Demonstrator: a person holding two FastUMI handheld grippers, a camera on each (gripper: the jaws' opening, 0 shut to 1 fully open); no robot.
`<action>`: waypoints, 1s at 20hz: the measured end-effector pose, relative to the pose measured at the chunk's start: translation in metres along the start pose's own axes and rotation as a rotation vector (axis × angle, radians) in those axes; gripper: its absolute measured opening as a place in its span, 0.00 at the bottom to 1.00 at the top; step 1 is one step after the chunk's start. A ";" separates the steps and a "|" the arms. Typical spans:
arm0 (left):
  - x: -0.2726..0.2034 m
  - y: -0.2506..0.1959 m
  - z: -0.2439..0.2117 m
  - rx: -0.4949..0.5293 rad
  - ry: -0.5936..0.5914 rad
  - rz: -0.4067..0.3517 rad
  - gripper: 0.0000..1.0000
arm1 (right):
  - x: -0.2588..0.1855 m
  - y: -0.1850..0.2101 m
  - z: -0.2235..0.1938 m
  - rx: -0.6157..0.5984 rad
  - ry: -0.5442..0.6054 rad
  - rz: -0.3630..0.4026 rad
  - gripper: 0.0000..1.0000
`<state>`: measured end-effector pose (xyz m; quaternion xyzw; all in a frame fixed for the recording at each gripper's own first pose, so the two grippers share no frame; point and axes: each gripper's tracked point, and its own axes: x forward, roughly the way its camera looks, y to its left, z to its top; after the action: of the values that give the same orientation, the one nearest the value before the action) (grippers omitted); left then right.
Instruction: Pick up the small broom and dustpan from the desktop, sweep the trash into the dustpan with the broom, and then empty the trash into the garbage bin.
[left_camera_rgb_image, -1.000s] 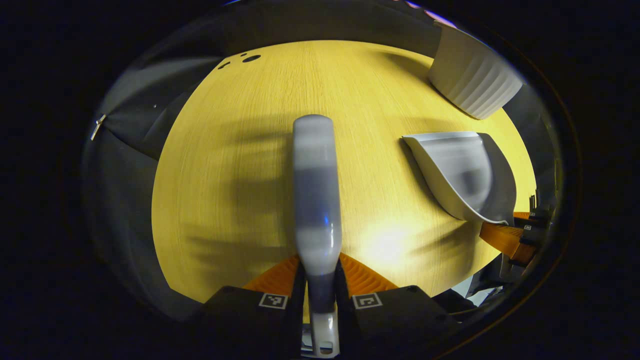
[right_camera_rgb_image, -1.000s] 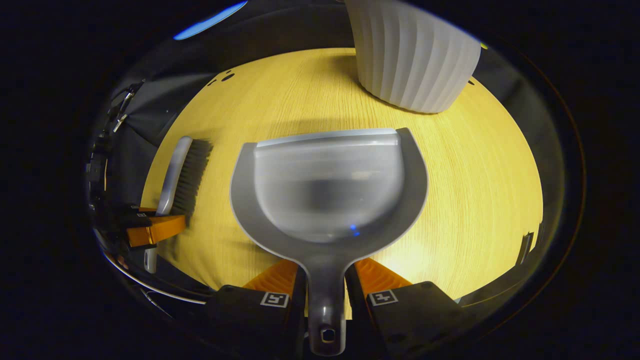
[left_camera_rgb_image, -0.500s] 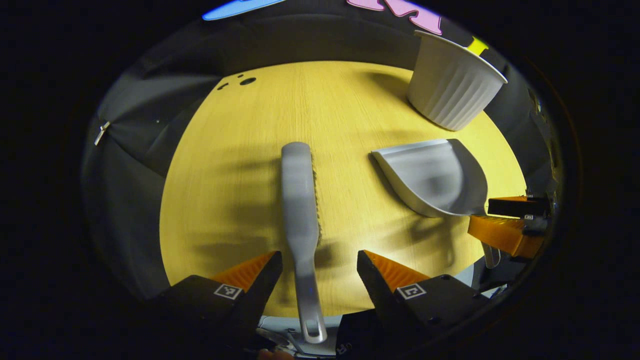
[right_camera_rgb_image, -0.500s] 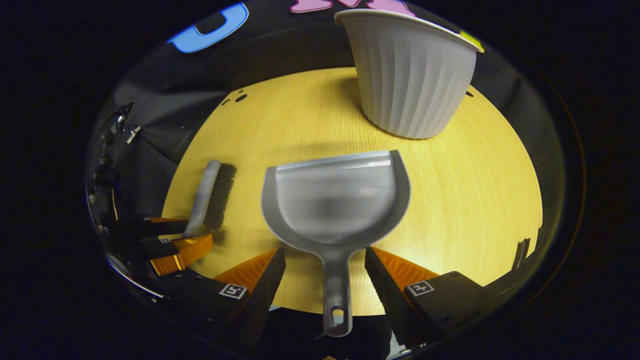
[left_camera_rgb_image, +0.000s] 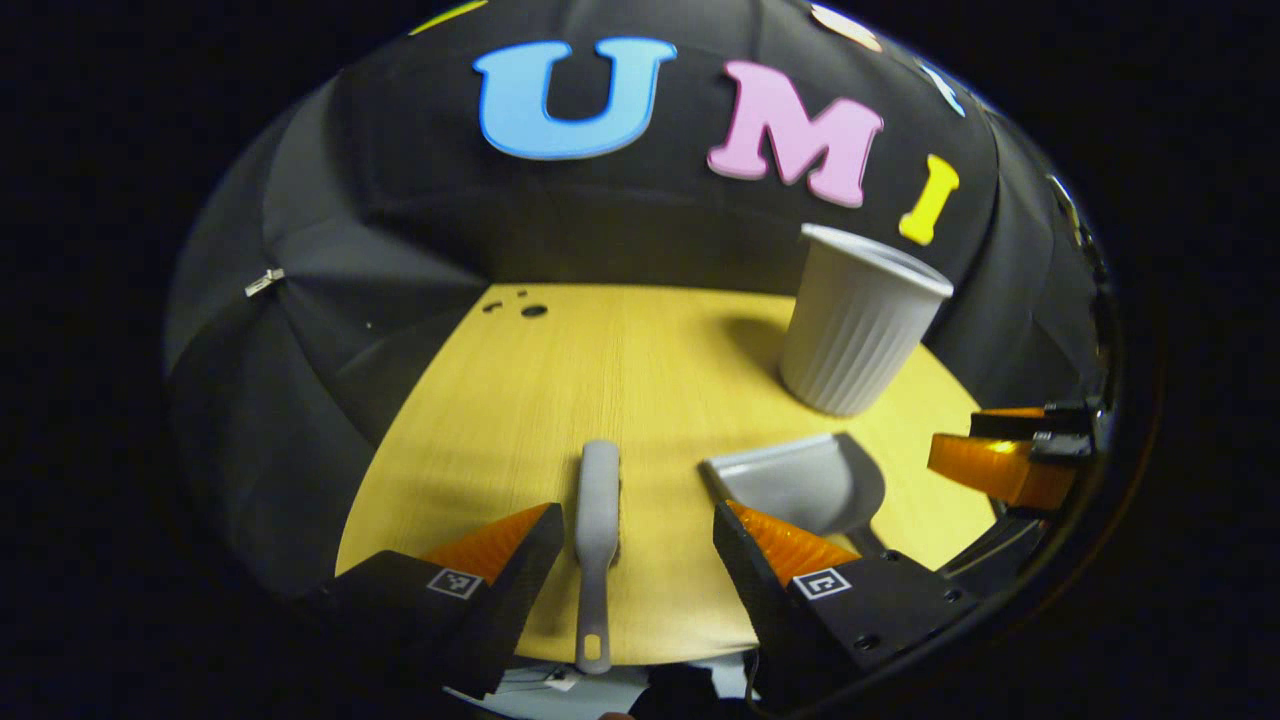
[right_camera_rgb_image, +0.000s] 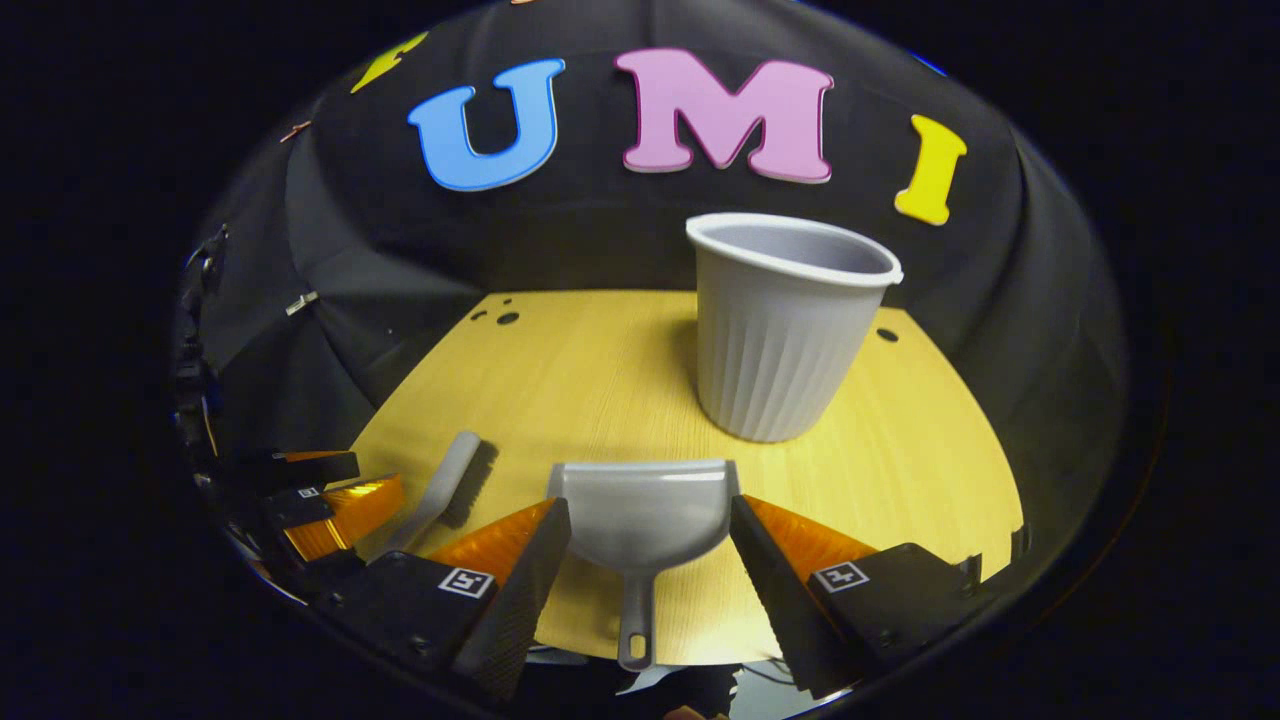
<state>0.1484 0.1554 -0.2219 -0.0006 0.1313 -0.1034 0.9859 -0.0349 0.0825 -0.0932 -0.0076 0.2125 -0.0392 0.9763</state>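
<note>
Now the bench (right_camera_rgb_image: 900, 470) is the widest thing: a flat top of pale yellow wood with fine straight grain and a few small dark holes at its far edge. On it, toward the back, stands the garbage bin (right_camera_rgb_image: 780, 330), an upright grey-white plastic tub with a tapered, vertically ribbed wall, a rolled rim and an open mouth. Just in front of the garbage bin lies the dustpan (right_camera_rgb_image: 640, 515), smooth grey plastic with a straight front lip, a rounded scoop and a slim handle ending in a hanging hole. Beside the dustpan lies the small broom (left_camera_rgb_image: 597, 500), a narrow grey plastic back with a tapering handle and hole; the right gripper view shows its dark bristles along one side. The left hand-held gripper (left_camera_rgb_image: 635, 545) is released, its fingers spread either side of the broom handle without touching. The right hand-held gripper (right_camera_rgb_image: 650, 545) is likewise released, straddling the dustpan handle.
</note>
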 end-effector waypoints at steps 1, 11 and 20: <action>-0.007 -0.002 0.009 -0.011 -0.045 0.004 0.96 | -0.004 -0.001 0.008 -0.001 -0.045 -0.018 1.00; -0.046 -0.041 0.076 0.120 -0.298 -0.048 0.95 | -0.033 0.027 0.043 0.001 -0.227 0.012 0.99; -0.058 -0.065 0.073 0.189 -0.332 -0.091 0.95 | -0.046 0.002 0.035 0.063 -0.238 -0.041 0.99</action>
<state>0.0992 0.1016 -0.1350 0.0691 -0.0438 -0.1580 0.9840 -0.0620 0.0881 -0.0420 0.0139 0.0937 -0.0647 0.9934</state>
